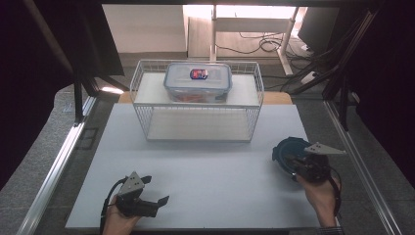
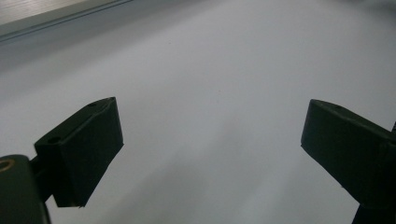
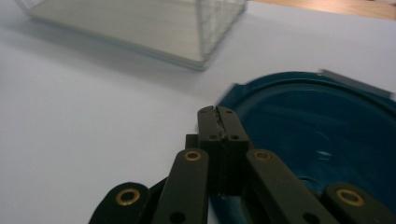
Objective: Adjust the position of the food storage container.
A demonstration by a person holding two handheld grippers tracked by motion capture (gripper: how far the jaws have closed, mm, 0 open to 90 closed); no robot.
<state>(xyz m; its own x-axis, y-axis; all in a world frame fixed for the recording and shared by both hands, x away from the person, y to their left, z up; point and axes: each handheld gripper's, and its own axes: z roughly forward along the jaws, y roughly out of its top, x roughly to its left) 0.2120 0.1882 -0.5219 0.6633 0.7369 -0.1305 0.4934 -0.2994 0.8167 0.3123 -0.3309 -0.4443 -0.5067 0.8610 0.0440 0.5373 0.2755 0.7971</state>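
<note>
container (image 1: 197,82) on rack (image 1: 147,93), bowl (image 1: 285,150) right (nearer)

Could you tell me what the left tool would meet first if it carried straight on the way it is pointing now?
Probably nothing soon: the left tool points right along the near edge of the white table surface, its jaws open over bare surface. The blue dish lies farther back, likely off its line.

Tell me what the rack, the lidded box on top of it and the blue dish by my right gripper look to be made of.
Rack: thin white-coated metal wire, judging by its grid sides, with flat pale shelf panels.
Lidded box: clear, glossy plastic; contents show through, and the lid is blue-rimmed.
Blue dish: dark teal, smooth and shiny with highlights; plastic or glazed ceramic, hard to say which. The right gripper is shut on its rim.
</note>
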